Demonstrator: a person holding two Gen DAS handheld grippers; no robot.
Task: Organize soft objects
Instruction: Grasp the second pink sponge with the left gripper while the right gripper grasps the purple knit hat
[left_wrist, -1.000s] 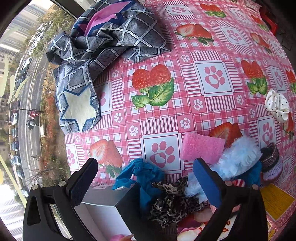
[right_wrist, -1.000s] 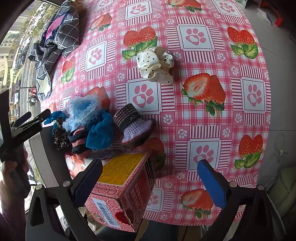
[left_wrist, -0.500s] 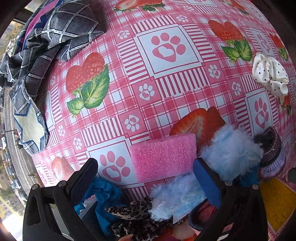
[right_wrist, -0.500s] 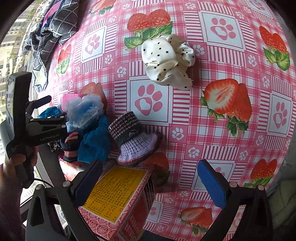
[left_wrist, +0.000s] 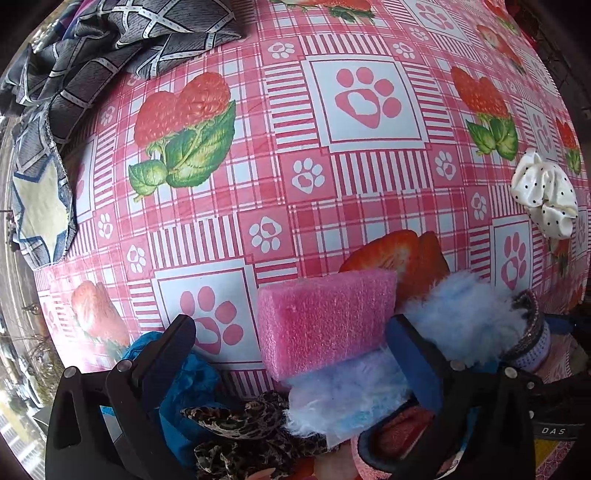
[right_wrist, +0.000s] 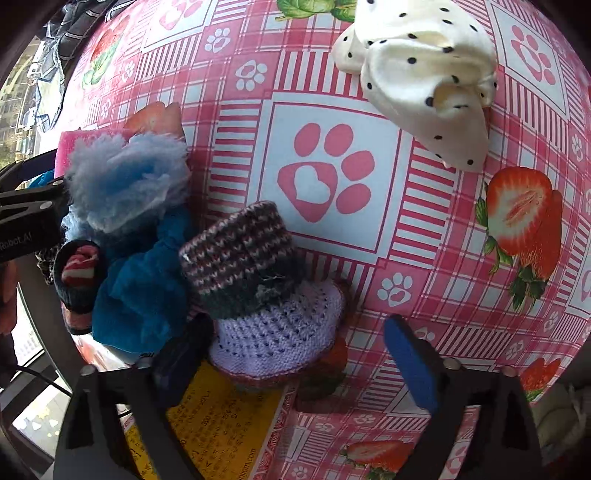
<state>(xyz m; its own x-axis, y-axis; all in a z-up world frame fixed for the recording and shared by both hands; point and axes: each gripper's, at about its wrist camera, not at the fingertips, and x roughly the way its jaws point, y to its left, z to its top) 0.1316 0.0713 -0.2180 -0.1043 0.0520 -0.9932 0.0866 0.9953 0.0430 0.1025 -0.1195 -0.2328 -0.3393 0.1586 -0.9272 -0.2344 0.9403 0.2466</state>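
My left gripper (left_wrist: 291, 354) is open, its jaws on either side of a pink sponge block (left_wrist: 325, 317) that lies on the strawberry tablecloth (left_wrist: 280, 147). A fluffy light-blue piece (left_wrist: 461, 310), a leopard scrunchie (left_wrist: 251, 424) and a teal cloth (left_wrist: 184, 380) crowd around it. My right gripper (right_wrist: 295, 354) is open just above a knitted striped and lilac hat (right_wrist: 258, 288). A white polka-dot scrunchie (right_wrist: 424, 74) lies farther out. The teal cloth (right_wrist: 140, 291) and blue fluff (right_wrist: 125, 181) lie left of the hat.
A grey checked garment (left_wrist: 110, 55) lies bunched at the far left table edge by the window. A red box with a yellow label (right_wrist: 221, 432) sits under my right gripper. The left gripper's body (right_wrist: 26, 221) shows at the left of the right wrist view.
Both grippers have moved forward and lower. The left one has closed in on the pink sponge. The right one has come down over the knitted hat.
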